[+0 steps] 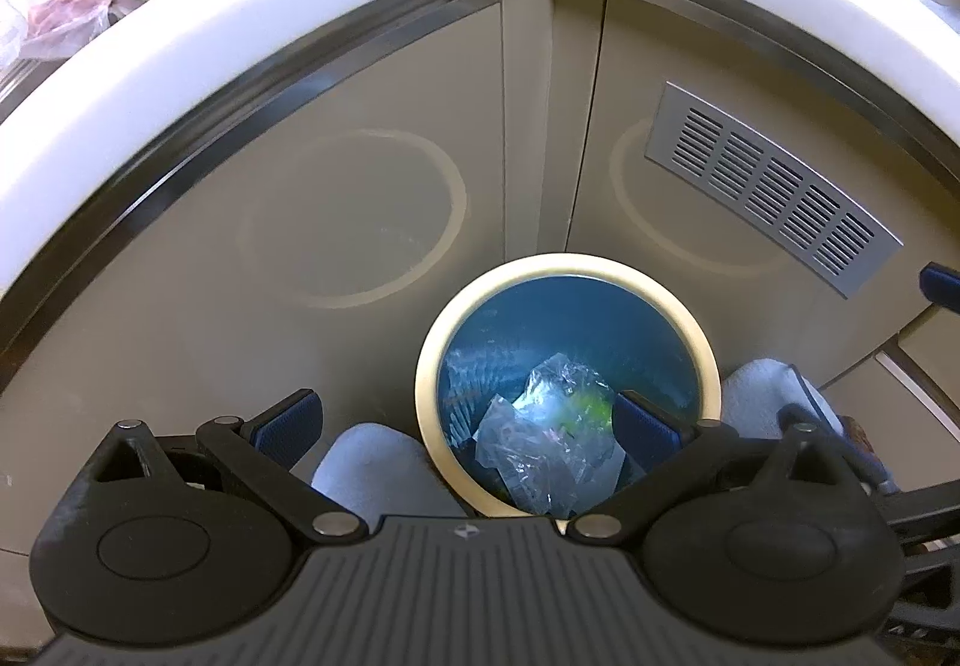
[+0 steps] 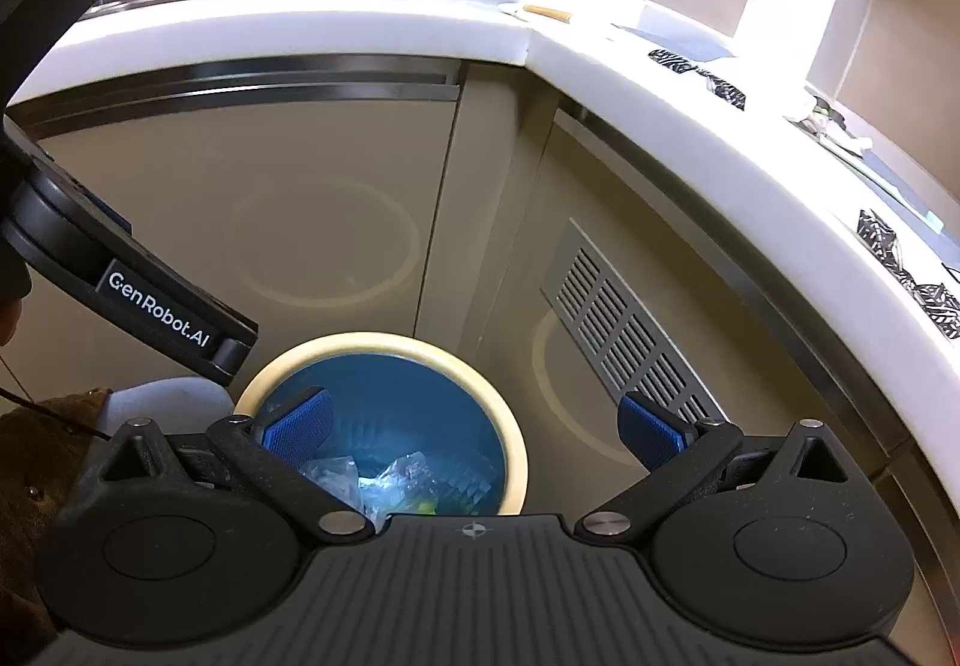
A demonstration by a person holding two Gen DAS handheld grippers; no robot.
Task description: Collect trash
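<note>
Crinkled clear plastic wrap (image 1: 549,441) lies in the blue bin (image 1: 567,270) beneath my left gripper (image 1: 465,414); both tools gape empty, right gripper (image 2: 474,426) alongside. Feather-light, soft and slippery, I judge: pinch a bunched fold, not a flat sheet.

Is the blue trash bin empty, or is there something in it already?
Not empty. Crumpled clear plastic lies at the bottom of the trash bin; much of its blue inside wall shows above.

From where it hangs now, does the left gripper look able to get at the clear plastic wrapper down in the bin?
Probably yes. The left gripper is open and empty right above the bin's uncovered mouth, and the clear plastic wrapper lies exposed inside. Nothing covers it, though its depth is hard to judge.
</note>
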